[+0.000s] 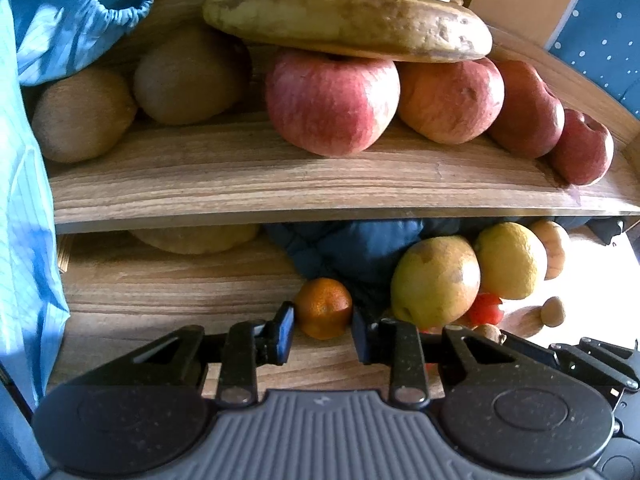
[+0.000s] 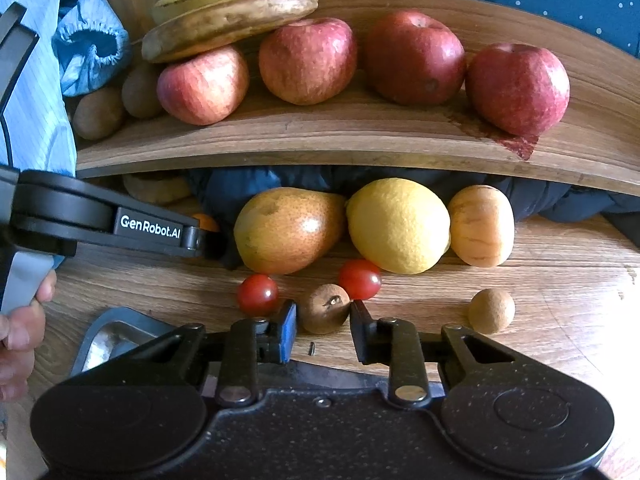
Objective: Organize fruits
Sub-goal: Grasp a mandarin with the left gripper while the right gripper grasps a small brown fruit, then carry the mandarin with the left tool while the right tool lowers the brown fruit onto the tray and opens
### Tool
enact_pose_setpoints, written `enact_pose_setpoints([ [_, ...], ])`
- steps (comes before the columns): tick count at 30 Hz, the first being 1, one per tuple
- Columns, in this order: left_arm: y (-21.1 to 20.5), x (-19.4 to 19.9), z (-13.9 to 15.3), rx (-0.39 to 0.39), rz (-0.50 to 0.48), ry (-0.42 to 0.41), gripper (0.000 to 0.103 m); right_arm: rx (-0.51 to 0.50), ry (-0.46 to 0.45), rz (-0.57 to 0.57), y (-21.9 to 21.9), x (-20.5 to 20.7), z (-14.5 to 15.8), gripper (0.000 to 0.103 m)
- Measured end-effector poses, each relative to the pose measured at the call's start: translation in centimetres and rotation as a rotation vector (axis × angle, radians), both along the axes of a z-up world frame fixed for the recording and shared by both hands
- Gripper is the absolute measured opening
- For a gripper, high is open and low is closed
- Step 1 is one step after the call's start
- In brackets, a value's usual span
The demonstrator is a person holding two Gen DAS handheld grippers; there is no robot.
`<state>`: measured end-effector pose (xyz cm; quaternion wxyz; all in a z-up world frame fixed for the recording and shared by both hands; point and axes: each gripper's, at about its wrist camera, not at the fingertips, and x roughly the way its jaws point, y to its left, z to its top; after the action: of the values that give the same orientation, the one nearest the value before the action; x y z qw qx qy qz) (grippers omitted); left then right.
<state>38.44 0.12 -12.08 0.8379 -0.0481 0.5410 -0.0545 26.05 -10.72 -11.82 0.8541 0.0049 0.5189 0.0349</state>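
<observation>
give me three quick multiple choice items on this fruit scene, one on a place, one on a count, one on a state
1. Where do the bananas lie?
A. on the upper shelf, resting on an apple
B. on the lower board beside the lemon
C. in the metal tray

2. How many apples sit on the upper shelf in the right wrist view?
A. two
B. four
C. six

3. What is the left tool doing?
A. standing wide open over bare wood
B. closed on the small orange
C. closed on a banana

Answers:
1 A, the bunch lies across the leftmost apple on the top shelf.
2 B, four red apples stand in a row there.
3 B, its two pads sit against either side of the orange.
</observation>
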Motion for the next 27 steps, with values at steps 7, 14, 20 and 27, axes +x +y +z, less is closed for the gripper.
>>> enact_pose_setpoints([
  [7, -0.1, -1.4, 0.6, 0.002, 0.007, -0.012, 0.033, 0.009, -0.017, 0.003, -0.1, -0.6, 1.0, 0.03],
  [14, 0.0, -3.4, 1.8, 0.001, 0.019, -0.031, 0.033, 0.018, -0.042, 0.015, 0.0, -1.9, 2.0, 0.03],
  [20, -0.3, -4.6, 2.4, 0.0, 0.032, -0.033, 0.033, 0.027, -0.055, 0.039, 0.4, -3.1, 2.8, 0.03],
  [27, -0.9, -6.6, 2.6, 0.003, 0.057, -0.027, 0.033, 0.046, -0.048, 0.072, 0.4, -4.7, 3.3, 0.03],
])
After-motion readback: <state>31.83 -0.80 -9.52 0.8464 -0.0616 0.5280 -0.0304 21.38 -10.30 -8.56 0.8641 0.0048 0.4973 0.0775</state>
